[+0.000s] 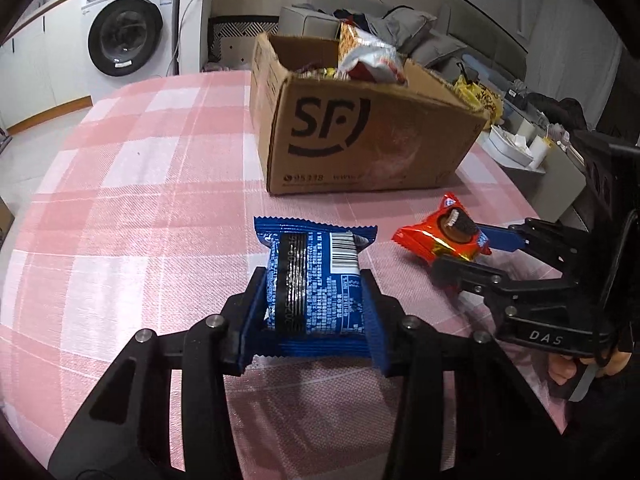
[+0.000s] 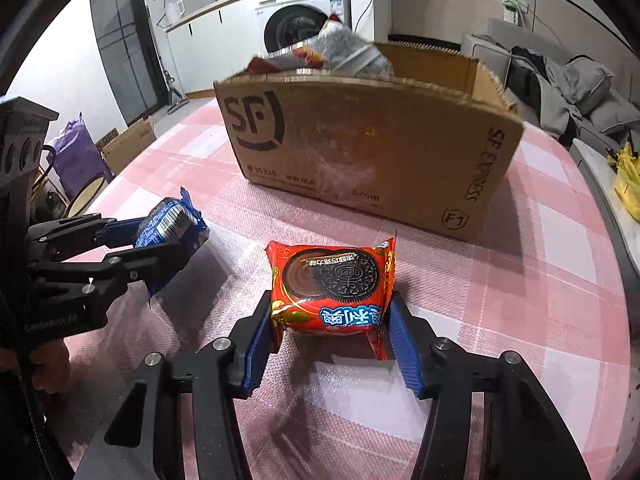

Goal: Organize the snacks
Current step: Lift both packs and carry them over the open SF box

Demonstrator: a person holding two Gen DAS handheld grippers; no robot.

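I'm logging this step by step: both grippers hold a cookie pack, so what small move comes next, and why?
Probably lift both packs and carry them toward the open cardboard box. The left gripper is shut on the blue pack, the right gripper on the red pack, and other snacks already sit in the box.

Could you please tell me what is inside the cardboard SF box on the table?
Crumpled snack bags stick up above the rim of the cardboard box, one silvery with red and orange print. Whatever lies deeper is hidden by the box walls, so how full it is cannot be told.
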